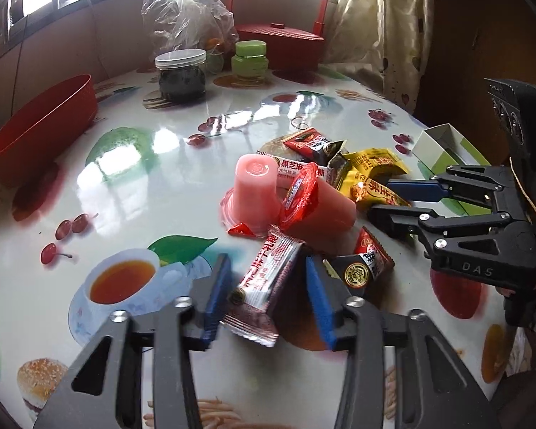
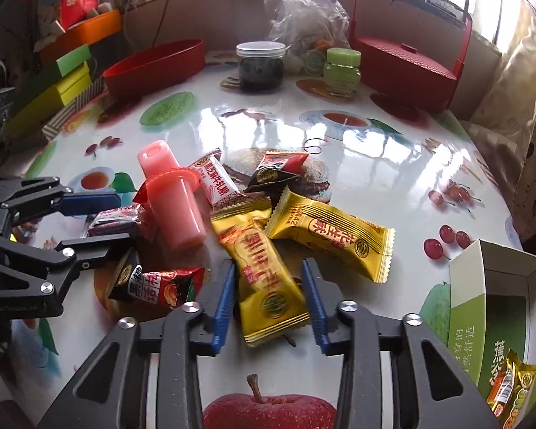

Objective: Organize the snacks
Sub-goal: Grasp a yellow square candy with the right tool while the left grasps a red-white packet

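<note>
Blue-padded right gripper (image 2: 268, 304) straddles yellow foil snack packet (image 2: 268, 282), pads just beside it, grip uncertain. Left gripper (image 1: 264, 293) likewise around maroon wrapped bar (image 1: 259, 286). Snack pile unsorted on glossy fruit-print tabletop (image 1: 182, 150); green-white carton (image 2: 500, 325) holds one packet. Barely begun.

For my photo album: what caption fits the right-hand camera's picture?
Right gripper straddling a yellow candy packet in a snack pile on a fruit-print table.
</note>
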The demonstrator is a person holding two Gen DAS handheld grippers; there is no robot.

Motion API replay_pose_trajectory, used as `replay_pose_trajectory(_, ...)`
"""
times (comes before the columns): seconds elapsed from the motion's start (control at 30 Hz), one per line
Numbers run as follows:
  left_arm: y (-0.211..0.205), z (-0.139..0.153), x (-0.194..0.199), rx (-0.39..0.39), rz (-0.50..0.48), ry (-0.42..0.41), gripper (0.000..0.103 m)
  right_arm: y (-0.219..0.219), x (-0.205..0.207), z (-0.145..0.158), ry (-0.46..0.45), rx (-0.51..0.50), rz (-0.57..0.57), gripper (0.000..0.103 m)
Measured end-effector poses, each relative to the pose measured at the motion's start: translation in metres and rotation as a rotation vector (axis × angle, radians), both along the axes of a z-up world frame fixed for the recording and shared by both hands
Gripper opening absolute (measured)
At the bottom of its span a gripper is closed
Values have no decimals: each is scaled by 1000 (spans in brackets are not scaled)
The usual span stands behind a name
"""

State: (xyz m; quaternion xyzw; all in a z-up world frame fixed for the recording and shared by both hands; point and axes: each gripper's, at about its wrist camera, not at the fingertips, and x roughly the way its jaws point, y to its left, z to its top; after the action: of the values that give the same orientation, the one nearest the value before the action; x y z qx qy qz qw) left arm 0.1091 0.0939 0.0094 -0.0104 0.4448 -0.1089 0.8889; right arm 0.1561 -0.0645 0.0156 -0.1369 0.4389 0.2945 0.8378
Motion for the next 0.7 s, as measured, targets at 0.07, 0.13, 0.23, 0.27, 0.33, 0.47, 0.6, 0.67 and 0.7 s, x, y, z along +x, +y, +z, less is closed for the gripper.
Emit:
replay_pose_trajectory(0.07,0,0,-1,-9,0,4,28,-1,-2,0,1,4,-2,31)
replay_pose_trajectory(0.13,-1,1,-2,-7,-1,5,23,-1,-3,0,-1,2,0,29)
replay_pose_trajectory(0.23,0,1,-3,-13,0,8,22,-1,-7,1,-3,5,-3,26)
replay_pose_trajectory(0.27,0,1,-4,-16,2,8,22,-2,-8,2,-5,8,-4,25)
replay_pose_trajectory(0.33,0,1,-7,-23,12,8,22,-3,-11,3,-4,14,-8,24)
replay_pose_trajectory(0.47,2,1,-13,-37,32,6,21,-5,-17,4,-3,31,-19,22)
replay_pose_trajectory(0.6,2,3,-19,-39,42,3,21,-11,-23,7,2,58,-33,22)
replay_pose_trajectory(0.67,2,6,-21,-38,46,-2,21,-15,-26,9,5,77,-44,22)
replay_pose_trajectory(0.7,2,7,-22,-41,47,-5,21,-17,-27,10,4,84,-49,22)
